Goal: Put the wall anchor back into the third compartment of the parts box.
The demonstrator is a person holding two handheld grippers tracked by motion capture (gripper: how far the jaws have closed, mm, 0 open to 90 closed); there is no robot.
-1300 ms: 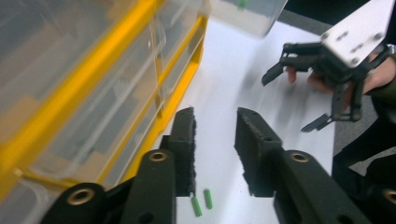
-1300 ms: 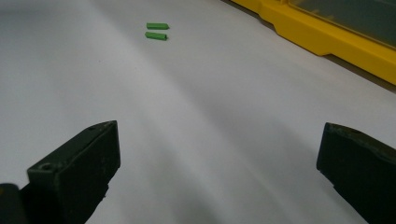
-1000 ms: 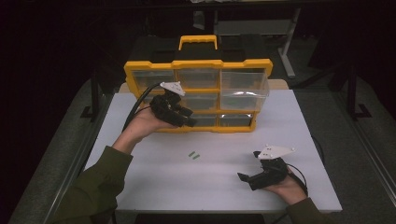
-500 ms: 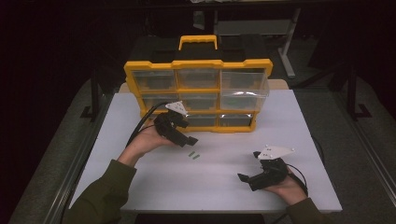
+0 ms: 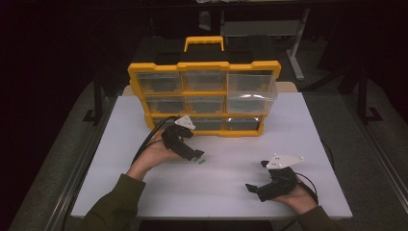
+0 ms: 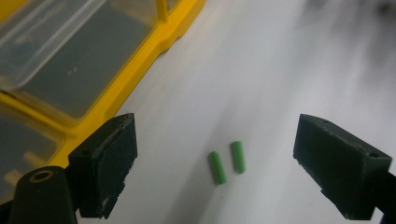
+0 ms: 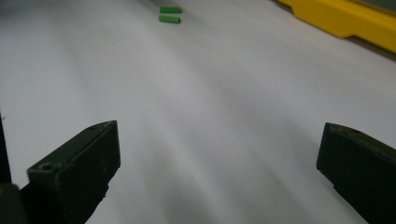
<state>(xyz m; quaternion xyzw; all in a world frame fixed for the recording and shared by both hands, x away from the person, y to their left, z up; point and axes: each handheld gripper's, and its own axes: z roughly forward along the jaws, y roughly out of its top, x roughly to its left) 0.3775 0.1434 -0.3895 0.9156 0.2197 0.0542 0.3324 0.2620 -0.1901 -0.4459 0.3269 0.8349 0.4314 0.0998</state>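
The two green pegs [image 6: 227, 161] lie side by side on the desk [image 5: 308, 144], just ahead of my left fingers [image 6: 105, 161], centred in their wide gap, long axes running away from me. My left gripper [image 5: 197, 156] hovers tilted down; my right gripper [image 5: 255, 188], also spread, rests well apart.

This looks like a lab or workshop set up for recording. A plain white table [image 5: 308, 144] stands alone in a dark room with grey carpet on the floor around it. At 12 o'clock on the table sits a yellow parts organiser [image 5: 204, 98] with clear plastic drawers and a carry handle, the kind used for small hardware. Behind it, toward 1 o'clock, the metal legs of another bench or stand [image 5: 296, 53] show dimly in the gloom.
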